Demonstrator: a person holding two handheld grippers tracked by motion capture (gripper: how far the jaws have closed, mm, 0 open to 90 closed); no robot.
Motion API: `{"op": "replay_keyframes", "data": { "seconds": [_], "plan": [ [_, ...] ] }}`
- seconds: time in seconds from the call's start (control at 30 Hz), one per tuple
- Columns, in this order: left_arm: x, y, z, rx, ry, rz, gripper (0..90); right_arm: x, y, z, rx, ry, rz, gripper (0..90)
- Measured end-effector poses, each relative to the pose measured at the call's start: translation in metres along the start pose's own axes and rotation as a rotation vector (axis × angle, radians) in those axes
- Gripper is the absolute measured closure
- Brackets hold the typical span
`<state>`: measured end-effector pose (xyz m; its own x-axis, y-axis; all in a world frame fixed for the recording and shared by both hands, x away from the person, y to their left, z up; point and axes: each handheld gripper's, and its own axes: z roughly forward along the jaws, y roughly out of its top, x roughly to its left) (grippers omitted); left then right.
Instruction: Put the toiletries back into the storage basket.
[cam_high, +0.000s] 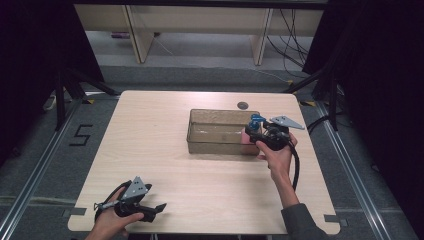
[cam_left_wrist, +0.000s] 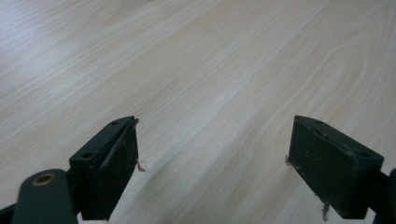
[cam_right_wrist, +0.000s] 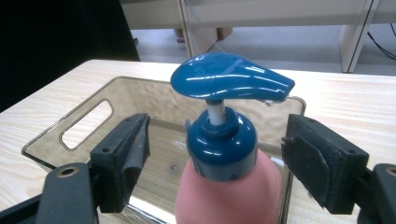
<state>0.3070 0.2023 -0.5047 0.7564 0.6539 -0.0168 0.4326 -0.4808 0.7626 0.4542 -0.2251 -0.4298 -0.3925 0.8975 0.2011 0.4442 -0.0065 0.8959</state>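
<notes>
Inside the right end of a clear plastic bin (cam_high: 220, 131) stands a pink pump bottle (cam_right_wrist: 229, 191) with a blue pump head (cam_right_wrist: 231, 83). Around its neck, not touching, the right gripper (cam_right_wrist: 215, 154) has its jaws spread. Well apart, at the near left corner of the wooden table (cam_high: 150, 150), the left gripper (cam_left_wrist: 212, 163) rests with jaws wide and nothing between them

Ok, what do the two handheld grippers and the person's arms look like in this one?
Both the left gripper and the right gripper are black, each topped by a grey three-cornered plate and trailing a black cable. Their two black jaws carry dark, worn pads with frayed edges and small screw holes. A grey sleeve covers the right forearm.
</notes>
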Motion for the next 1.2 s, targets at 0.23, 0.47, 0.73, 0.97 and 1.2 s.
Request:
{"op": "replay_keyframes", "data": {
  "seconds": [0.23, 0.47, 0.73, 0.97, 1.2],
  "plan": [
    [0.000, 0.000, 0.000, 0.001, 0.000, 0.001, 15.4, -0.001, -0.002, -0.002, -0.005, -0.003, -0.038, 23.4],
    [0.000, 0.000, 0.000, 0.002, 0.001, -0.002, 15.4, 0.001, -0.003, -0.008, -0.001, -0.001, -0.046, 23.4],
    [-0.001, 0.000, 0.000, -0.009, 0.002, -0.013, 15.4, 0.004, -0.008, -0.012, -0.005, 0.014, -0.033, 23.1],
    [-0.001, 0.000, 0.000, -0.009, 0.002, -0.012, 15.4, 0.007, -0.010, -0.017, -0.012, 0.025, -0.027, 22.9],
    [-0.001, 0.000, 0.000, -0.009, 0.003, -0.011, 15.4, 0.011, -0.012, -0.023, -0.002, 0.032, -0.015, 22.9]
  ]
}}
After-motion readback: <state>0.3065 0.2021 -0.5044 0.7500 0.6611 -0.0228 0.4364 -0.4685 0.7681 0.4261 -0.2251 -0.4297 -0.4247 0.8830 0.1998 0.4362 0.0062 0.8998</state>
